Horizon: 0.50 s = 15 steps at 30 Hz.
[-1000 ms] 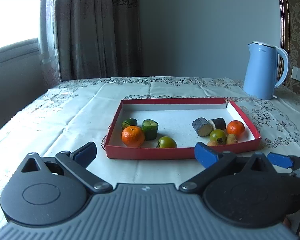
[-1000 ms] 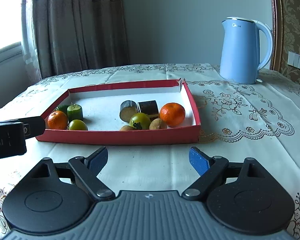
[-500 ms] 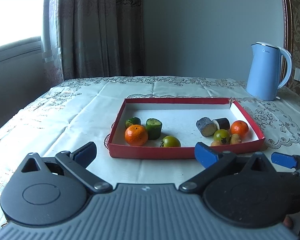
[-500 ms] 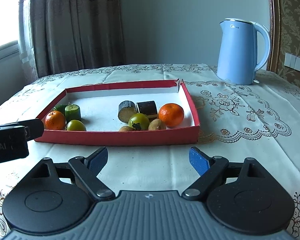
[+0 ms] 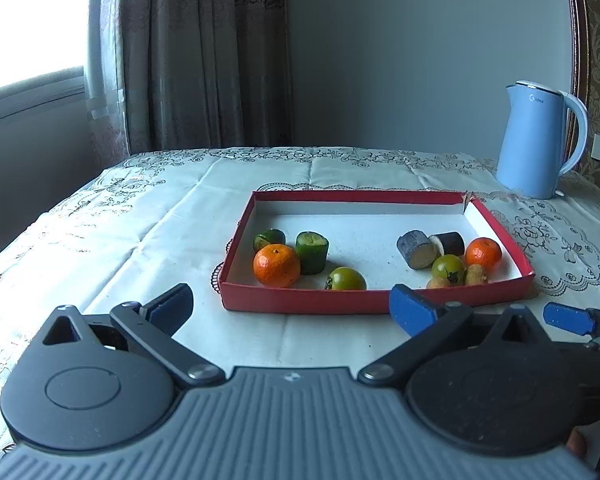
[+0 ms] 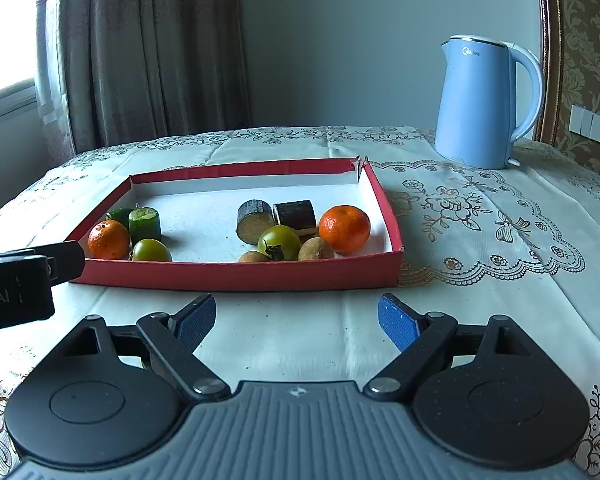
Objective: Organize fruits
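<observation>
The left gripper [image 5: 290, 304] and the right gripper [image 6: 296, 320] hovered with fingers spread, holding nothing, over bare cloth on the worktop [image 6: 480, 240] near the shallow red cardboard tray [image 6: 236, 276]. In the tray, an orange tangerine [image 5: 276, 265] with green pieces lay left; another tangerine [image 6: 344, 228] with dark cylinders lay right. A light blue kettle [image 6: 484, 100] stood far right.

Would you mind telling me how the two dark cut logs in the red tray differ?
The left log is greyish and shows its pale, round cut end to the camera; the right log is nearly black and shows its side. The left one looks a little lighter in bark. Both are short stubs lying touching in the tray.
</observation>
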Available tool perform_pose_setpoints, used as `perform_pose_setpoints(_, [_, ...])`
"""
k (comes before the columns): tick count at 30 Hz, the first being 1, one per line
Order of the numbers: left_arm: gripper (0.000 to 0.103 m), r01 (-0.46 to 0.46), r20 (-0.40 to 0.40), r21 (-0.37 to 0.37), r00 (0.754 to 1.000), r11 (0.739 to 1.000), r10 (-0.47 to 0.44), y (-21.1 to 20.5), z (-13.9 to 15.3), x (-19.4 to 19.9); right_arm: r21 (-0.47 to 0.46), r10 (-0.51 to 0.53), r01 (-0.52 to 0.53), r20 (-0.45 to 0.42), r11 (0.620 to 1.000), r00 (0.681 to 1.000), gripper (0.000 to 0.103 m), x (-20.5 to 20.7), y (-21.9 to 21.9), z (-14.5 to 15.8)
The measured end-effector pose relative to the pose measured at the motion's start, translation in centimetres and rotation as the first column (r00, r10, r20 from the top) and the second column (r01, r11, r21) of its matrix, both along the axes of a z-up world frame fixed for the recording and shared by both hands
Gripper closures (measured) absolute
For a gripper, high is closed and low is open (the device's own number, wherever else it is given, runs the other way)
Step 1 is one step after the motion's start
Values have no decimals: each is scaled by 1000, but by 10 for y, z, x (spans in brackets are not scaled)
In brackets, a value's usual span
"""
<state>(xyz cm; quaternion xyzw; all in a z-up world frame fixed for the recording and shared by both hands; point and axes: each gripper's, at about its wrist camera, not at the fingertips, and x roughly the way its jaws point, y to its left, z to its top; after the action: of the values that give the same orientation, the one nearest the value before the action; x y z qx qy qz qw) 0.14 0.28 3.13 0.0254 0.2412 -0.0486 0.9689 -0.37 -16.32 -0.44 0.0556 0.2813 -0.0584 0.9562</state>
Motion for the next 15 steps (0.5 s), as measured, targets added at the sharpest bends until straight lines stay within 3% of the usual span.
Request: perform_pose_setpoints(15, [0,1,-10,8,1000,1000,-1,1,-3,3,-18,-4,4,0,1000,1000,14,5,3,-1])
